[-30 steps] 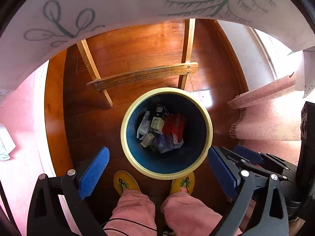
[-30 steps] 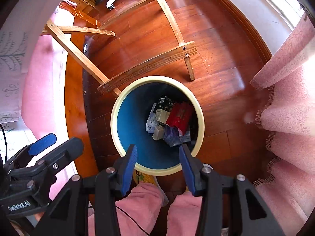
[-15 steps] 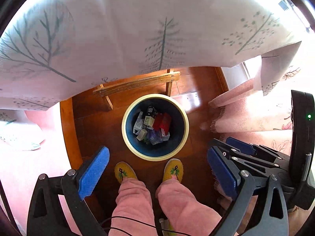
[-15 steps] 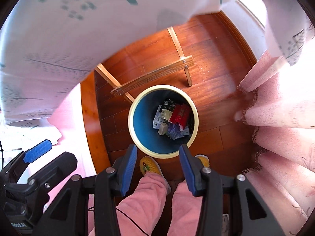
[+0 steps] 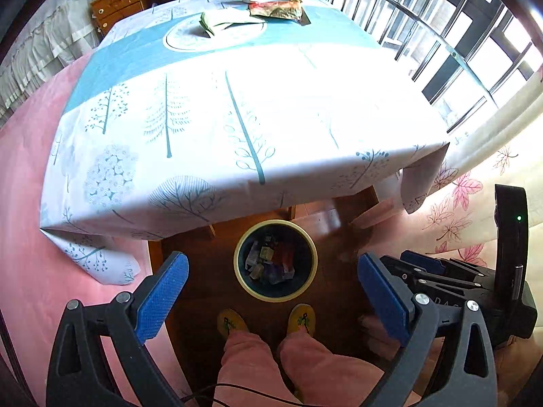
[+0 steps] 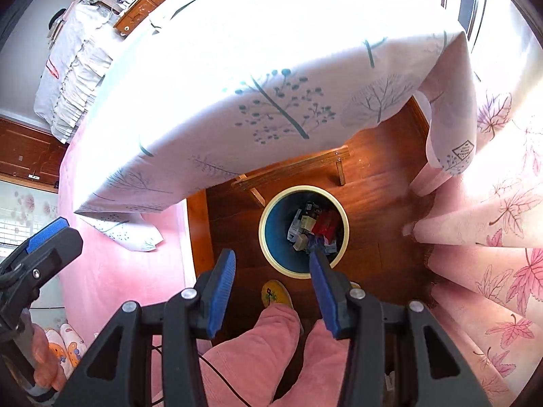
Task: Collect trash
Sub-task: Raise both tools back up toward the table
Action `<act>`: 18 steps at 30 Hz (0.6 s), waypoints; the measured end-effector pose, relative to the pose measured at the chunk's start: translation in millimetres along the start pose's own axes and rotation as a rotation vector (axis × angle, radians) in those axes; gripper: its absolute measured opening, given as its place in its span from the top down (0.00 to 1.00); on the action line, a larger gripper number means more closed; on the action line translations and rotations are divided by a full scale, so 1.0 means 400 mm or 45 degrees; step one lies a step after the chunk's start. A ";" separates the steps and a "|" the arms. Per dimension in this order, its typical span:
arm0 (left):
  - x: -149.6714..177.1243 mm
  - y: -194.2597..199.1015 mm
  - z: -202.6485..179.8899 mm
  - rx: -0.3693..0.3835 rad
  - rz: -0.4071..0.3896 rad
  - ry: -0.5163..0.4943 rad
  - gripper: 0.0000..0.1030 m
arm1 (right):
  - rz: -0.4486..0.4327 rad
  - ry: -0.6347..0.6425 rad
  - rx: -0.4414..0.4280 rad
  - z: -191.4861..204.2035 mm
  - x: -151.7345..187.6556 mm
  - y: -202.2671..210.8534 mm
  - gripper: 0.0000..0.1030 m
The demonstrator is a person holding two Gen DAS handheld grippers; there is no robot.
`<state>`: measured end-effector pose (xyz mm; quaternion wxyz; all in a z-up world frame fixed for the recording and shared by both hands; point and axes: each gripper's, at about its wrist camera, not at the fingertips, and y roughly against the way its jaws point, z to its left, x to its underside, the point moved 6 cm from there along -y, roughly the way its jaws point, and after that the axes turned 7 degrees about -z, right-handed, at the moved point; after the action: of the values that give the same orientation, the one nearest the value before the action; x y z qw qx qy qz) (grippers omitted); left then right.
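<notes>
A round bin (image 5: 307,283) with a cream rim and blue inside stands on the wood floor by my feet; it also shows in the right wrist view (image 6: 268,237). Several wrappers and small boxes (image 5: 269,263) lie in it. At the table's far end lie crumpled wrappers (image 5: 276,8) and a greenish packet (image 5: 217,20). My left gripper (image 5: 271,271) is open and empty, high above the bin. My right gripper (image 6: 271,257) is open and empty, also high above the floor.
A table with a tree-print cloth (image 5: 237,108) fills the upper view; its wooden legs (image 6: 292,166) stand behind the bin. Pink leaf curtains (image 6: 492,230) hang at the right, a barred window (image 5: 441,34) beyond. A pink rug (image 5: 27,203) lies at the left.
Both grippers have risen from just above the bin to above table height, so the bin looks smaller and the table top has come into view. Both stayed open.
</notes>
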<state>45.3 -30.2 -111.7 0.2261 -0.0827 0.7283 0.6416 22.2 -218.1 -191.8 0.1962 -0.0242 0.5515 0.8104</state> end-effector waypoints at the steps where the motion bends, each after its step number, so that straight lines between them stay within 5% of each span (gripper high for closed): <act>1: -0.016 0.019 0.004 -0.009 -0.018 -0.002 0.04 | -0.018 0.010 -0.008 0.004 -0.012 0.016 0.55; 11: -0.166 0.178 0.037 -0.123 -0.230 -0.009 0.04 | -0.199 0.111 -0.094 0.054 -0.139 0.135 0.55; 18: -0.222 0.203 0.035 -0.156 -0.276 -0.014 0.04 | -0.229 0.124 -0.120 0.058 -0.206 0.155 0.55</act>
<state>93.6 -18.6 -1.0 0.2926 -0.1711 0.6732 0.6572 80.9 -240.8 -107.0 0.2397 -0.1223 0.5173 0.8124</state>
